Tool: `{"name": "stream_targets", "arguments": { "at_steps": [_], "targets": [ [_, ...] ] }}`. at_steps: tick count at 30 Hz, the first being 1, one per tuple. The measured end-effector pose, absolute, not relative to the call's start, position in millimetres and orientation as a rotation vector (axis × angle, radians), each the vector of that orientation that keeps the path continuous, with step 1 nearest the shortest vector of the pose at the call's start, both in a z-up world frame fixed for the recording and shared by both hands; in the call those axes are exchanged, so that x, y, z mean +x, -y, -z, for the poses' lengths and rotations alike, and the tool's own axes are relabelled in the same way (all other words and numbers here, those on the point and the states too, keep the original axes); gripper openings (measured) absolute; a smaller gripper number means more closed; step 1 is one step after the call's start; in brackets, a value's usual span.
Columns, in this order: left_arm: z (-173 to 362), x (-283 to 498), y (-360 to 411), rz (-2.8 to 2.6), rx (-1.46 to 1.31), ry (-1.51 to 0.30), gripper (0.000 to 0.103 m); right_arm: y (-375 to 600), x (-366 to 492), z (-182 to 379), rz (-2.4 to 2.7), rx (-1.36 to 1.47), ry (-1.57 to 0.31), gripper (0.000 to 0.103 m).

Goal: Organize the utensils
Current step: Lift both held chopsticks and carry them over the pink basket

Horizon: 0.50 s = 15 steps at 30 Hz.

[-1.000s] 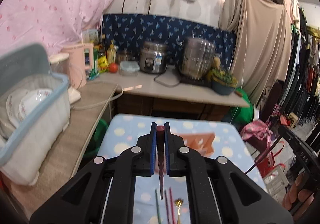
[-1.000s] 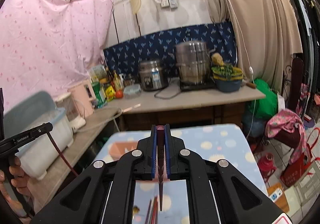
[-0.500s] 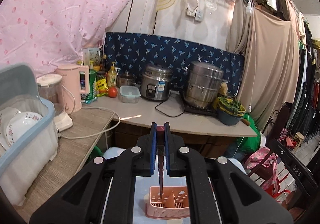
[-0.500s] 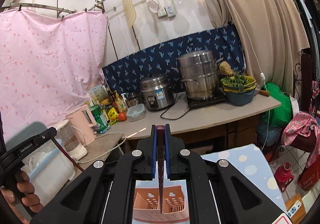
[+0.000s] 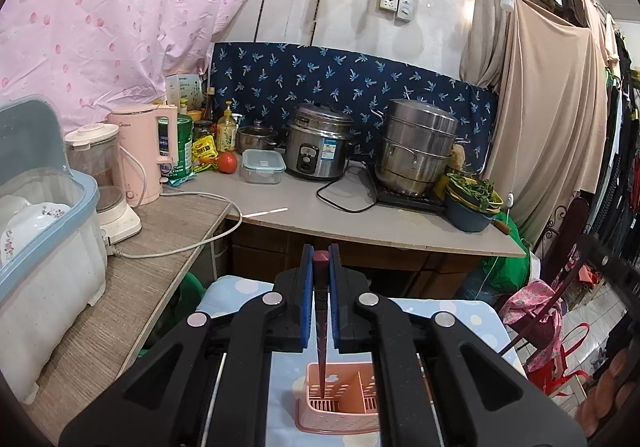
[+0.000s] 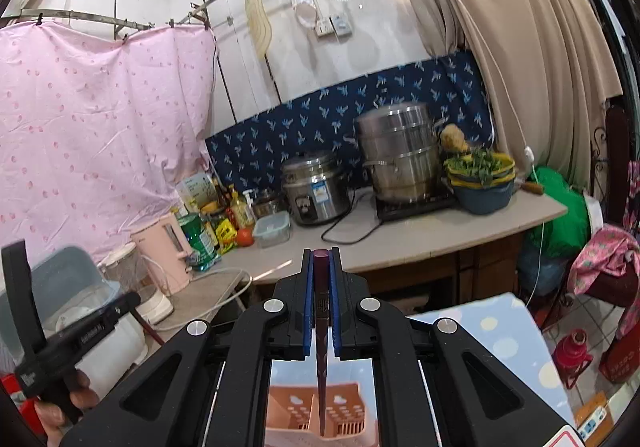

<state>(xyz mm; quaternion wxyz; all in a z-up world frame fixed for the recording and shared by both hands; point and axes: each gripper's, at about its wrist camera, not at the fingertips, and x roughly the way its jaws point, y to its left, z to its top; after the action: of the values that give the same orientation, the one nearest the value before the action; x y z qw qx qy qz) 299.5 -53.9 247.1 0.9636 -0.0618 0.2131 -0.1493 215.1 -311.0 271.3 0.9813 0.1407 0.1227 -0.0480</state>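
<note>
Left gripper point(image 5: 320, 267): fingers point(image 5: 307, 303) clenched on a dark red chopstick point(image 5: 321, 327), blue pads pressing it on both sides. Stick hangs nearly vertical, blunt end poking just above the fingertips at 12 o'clock, tapered tip pointing down toward 6 o'clock. Tip sits over the left compartment of the pink utensil basket point(image 5: 340, 417) (cannot tell whether it touches the slatted bottom).

Right gripper point(image 6: 321, 265): fingers point(image 6: 307, 307) likewise clamped tight on a second dark chopstick point(image 6: 321, 335), same pose, blunt end up, tip down. Its tip lies in front of the basket point(image 6: 296, 419) near the upper rim; depth unclear, so cannot tell if it is inside or only above.

Basket stands on the surface point(image 5: 240, 291) with the blue polka-dot cloth, at 6 o'clock in both wrist views, mostly hidden behind the gripper bodies.

In the right view, the left gripper's handle shows at 8 o'clock, with the person's hand point(image 6: 60, 407) wrapped round it.

Background only: kitchen counter point(image 5: 320, 215) at 12 o'clock with rice cooker point(image 5: 320, 147) and steel steamer pot point(image 5: 416, 147); dish rack point(image 5: 40, 247) with plates at 9 o'clock.
</note>
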Motion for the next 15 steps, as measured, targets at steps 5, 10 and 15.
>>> {"name": "stream_targets", "arguments": {
  "at_steps": [5,10,15],
  "targets": [
    [-241,299,57,0.303,-0.12,-0.45,0.007,313,230,-252,0.111,0.28,-0.296,0.007],
    [-233,299,57,0.292,-0.104,-0.464,0.007,315,246,-218,0.11,0.286,-0.389,0.007],
    [-229,298,51,0.263,-0.101,-0.473,0.02,316,245,-209,0.143,0.259,-0.41,0.025]
  ]
}}
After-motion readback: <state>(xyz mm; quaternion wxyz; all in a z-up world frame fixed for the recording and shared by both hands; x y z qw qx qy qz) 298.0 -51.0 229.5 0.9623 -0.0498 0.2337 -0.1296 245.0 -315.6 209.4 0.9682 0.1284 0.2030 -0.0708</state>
